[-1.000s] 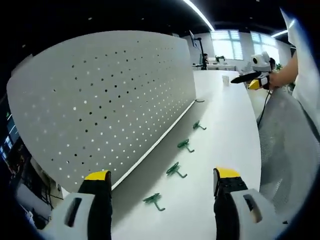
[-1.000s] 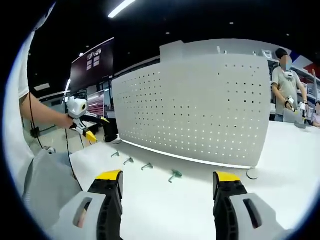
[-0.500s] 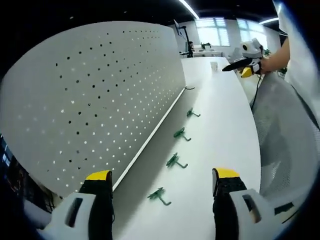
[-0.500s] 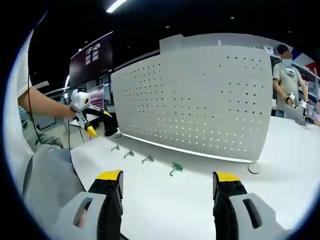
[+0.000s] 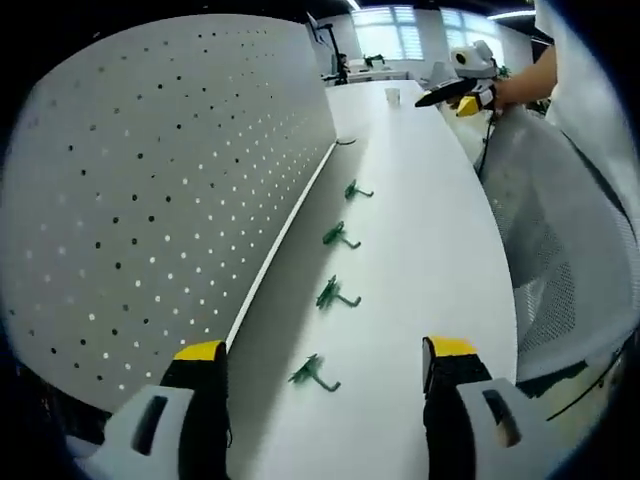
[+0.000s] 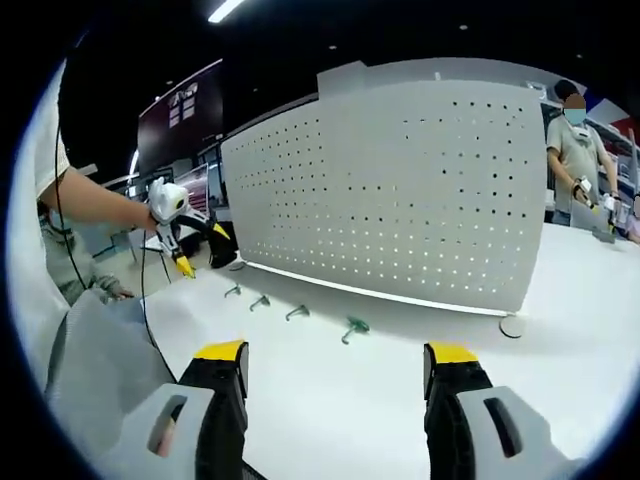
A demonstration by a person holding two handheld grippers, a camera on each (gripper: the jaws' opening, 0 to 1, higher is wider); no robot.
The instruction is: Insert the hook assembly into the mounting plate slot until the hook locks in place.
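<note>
Four green hooks (image 5: pixel 327 293) lie in a row on the white worktop (image 5: pixel 420 250) beside the upright pegboard (image 5: pixel 150 180) — both grippers' fingers wide apart, holding nothing.

Matt white pegboard (image 5: pixel 150 190), smooth table (image 5: pixel 420 230), green hooks (image 5: pixel 337 294).

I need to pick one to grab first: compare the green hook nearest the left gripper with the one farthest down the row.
In the left gripper view, the nearest hook lies just ahead, between the left gripper's open jaws; the farthest hook lies at the row's other end, nearer the right gripper. The nearest looks larger, the farthest smaller. Both are green, lying loose on the white table beside the pegboard.
</note>
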